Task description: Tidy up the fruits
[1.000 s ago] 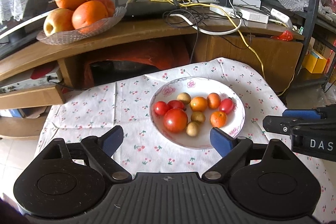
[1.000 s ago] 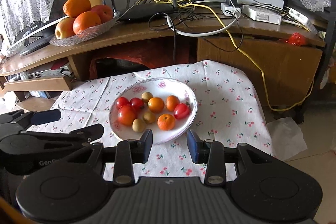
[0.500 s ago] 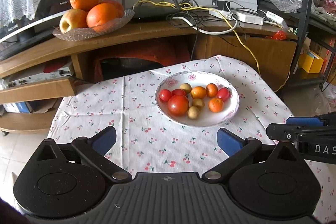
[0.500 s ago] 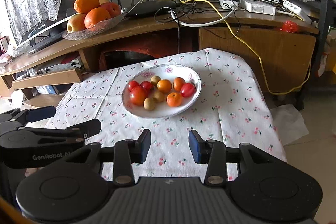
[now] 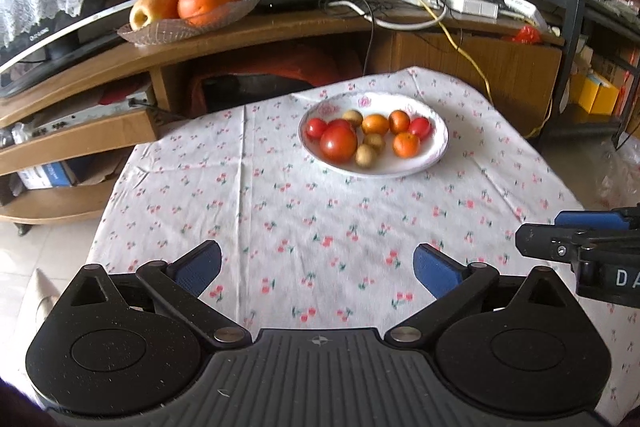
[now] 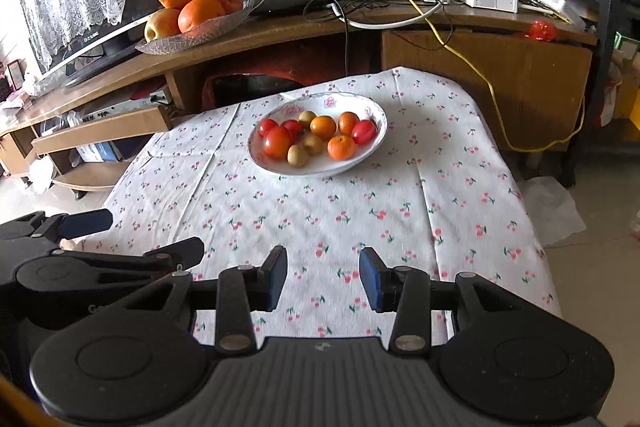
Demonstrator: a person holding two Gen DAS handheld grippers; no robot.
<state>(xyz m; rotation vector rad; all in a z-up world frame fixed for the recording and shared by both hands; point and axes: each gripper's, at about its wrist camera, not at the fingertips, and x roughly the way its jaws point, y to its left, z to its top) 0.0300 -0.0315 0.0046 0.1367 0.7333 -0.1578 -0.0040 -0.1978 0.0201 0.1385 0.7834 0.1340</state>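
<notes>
White porcelain, the flowered plate (image 5: 438, 149) is sitting toward the far side of the cloth-covered counter (image 5: 280, 211), holding red tomatoes (image 5: 338, 144), small oranges (image 5: 406, 144) and brownish round fruits (image 5: 366, 155) clustered together. You are holding your left gripper (image 5: 316, 263) over the near cloth with its blue fingers (image 5: 434, 269) spread wide and gripping nothing. Your right gripper (image 6: 323, 277) is hovering well short of the plate, its fingers (image 6: 372, 283) parted moderately and likewise empty.

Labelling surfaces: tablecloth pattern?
White tablecloth with small red cherry prints, clearest in the right wrist view.
</notes>
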